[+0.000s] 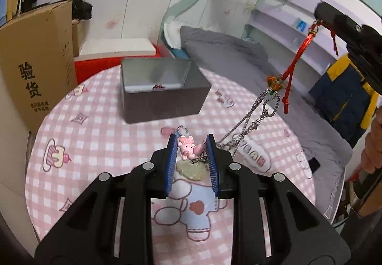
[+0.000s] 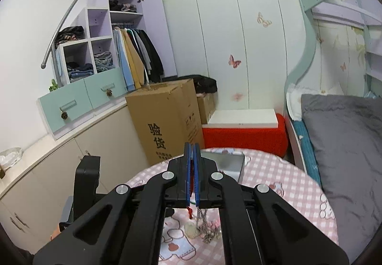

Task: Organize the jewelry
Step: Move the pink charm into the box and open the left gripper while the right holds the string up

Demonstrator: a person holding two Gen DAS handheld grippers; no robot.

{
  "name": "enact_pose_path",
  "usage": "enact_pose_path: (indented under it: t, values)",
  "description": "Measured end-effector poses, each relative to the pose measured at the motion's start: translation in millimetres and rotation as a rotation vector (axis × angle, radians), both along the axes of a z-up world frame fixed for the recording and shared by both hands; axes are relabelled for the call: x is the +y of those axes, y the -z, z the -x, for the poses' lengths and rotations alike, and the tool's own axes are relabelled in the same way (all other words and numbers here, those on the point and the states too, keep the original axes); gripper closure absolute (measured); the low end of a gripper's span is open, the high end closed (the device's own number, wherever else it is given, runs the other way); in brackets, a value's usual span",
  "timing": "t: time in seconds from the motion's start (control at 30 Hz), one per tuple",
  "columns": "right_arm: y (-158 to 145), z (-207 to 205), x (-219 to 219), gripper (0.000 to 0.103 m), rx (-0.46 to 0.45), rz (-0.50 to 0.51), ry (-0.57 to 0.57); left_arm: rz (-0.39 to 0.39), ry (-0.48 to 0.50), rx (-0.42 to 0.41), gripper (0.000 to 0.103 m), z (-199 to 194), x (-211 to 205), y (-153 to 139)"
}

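round table (image 1: 100,122) with pink checked cloth; its edge curved close to a cardboard box (image 1: 35,67) at 9 o'clock and a grey bed (image 1: 229,55) from 12 to 3 o'clock. open cloth lay free between the tin and the near grippers, and along the left rim.

grey metal tin (image 1: 164,88) stood at 12 o'clock on the table, lid off; only a small reddish mark showed on its floor, contents otherwise not discernible.

left gripper (image 1: 192,148) held narrow, its blue pads closed on a pink pig charm (image 1: 186,147), lifted above a pale round pendant (image 1: 192,170) on the cloth.

right gripper (image 2: 192,162) fully closed, pinching a red cord (image 1: 297,57); in the left view the cord hung at 2 o'clock with silver chains (image 1: 253,119) trailing from it down to the charm cluster beside the left gripper. the jewelry was tangled together, strung between both grippers, clear of the tin.
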State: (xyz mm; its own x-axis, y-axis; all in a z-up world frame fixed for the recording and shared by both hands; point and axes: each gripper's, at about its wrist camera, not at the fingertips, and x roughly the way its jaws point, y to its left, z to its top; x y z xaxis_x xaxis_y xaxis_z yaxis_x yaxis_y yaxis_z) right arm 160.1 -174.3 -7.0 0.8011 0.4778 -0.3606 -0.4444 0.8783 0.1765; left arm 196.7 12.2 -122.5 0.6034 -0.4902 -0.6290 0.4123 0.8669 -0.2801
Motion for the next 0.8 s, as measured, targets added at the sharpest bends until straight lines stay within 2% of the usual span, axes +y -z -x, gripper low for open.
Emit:
enact_pose_path:
  t: [0.17,0.27,0.43,0.63,0.8]
  values:
    - [-7.2,-3.6,1.7,0.102,-0.009,0.007,-0.003,0.038,0.029,-0.031,0.078,4.1,-0.4,-15.7]
    - [-2.8,-5.5,2.0,0.102,0.005,0.005,-0.003,0.027,0.03,-0.041,0.078,5.2,-2.6,-19.3]
    - [4.9,-10.0,-0.6,0.102,0.032,0.004,0.004,0.004,0.038,-0.042,0.078,1.9,-7.7,-15.9]
    - [6.1,-12.0,-2.7,0.102,0.034,0.004,0.008,0.002,0.019,0.0,0.078,-5.8,-7.2,0.9]
    - [-0.2,-16.3,-3.0,0.102,0.019,0.009,0.007,-0.002,0.03,-0.018,0.078,-7.9,-8.9,-9.1]
